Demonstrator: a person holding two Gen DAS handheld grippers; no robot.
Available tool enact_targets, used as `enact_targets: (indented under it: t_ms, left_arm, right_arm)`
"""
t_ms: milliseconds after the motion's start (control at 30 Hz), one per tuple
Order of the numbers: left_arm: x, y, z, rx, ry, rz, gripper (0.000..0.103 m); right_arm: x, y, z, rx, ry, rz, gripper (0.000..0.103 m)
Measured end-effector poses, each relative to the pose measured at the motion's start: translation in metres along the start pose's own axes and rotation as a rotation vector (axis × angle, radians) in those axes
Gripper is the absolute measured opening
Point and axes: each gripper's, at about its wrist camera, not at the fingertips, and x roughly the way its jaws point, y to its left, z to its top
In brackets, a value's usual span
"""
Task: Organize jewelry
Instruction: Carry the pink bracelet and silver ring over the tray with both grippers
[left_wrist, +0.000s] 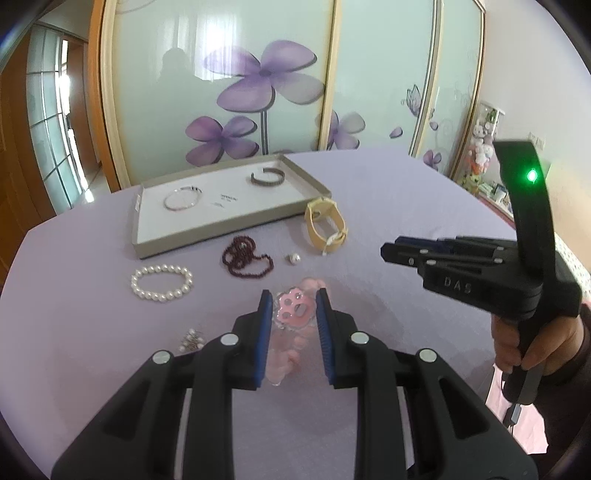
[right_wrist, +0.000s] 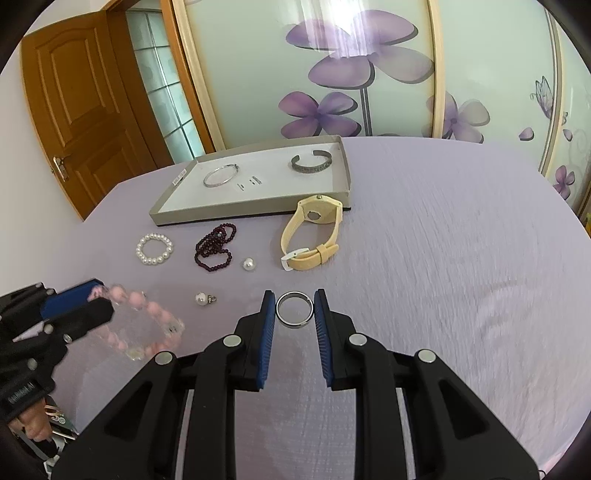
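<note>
My left gripper (left_wrist: 293, 308) is shut on a pink bead bracelet (left_wrist: 294, 309) with a paw charm; the right wrist view shows the bracelet (right_wrist: 147, 325) hanging blurred from that gripper (right_wrist: 96, 298) above the cloth. My right gripper (right_wrist: 294, 308) is shut on a silver ring (right_wrist: 294, 309) held between its blue pads. A grey tray (left_wrist: 207, 236) holds a silver bangle (left_wrist: 183, 198) and a dark cuff (left_wrist: 266, 176). On the lilac cloth lie a pearl bracelet (left_wrist: 162, 283), a dark red bead string (left_wrist: 245, 255) and a cream watch (left_wrist: 325, 230).
A single pearl (right_wrist: 248, 264) and a pearl pendant (right_wrist: 204, 298) lie loose on the cloth. A small pearl cluster (left_wrist: 192, 339) sits by my left gripper. Flowered sliding wardrobe doors stand behind the bed. A wooden door (right_wrist: 77, 110) is at left.
</note>
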Motion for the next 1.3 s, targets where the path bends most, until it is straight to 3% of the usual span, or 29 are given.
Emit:
enact_targets:
  t_ms: [300,700,1300]
  left_arm:
    - [-0.022,0.018,0.017,-0.061,-0.057,0.006,0.024]
    - [-0.04,0.05,0.044,-0.121,-0.126,0.077,0.024]
    - [-0.005,0.093,0.081,-0.181,-0.114,0.127,0.024]
  right_arm:
    - [-0.002,0.007,0.007,-0.01,-0.021,0.009,0.022]
    - [-0.005,0.021,0.031,-0.054,-0.067,0.011,0.022]
    - [0.032,0.026,0.074,-0.078,-0.058,0.004,0.022]
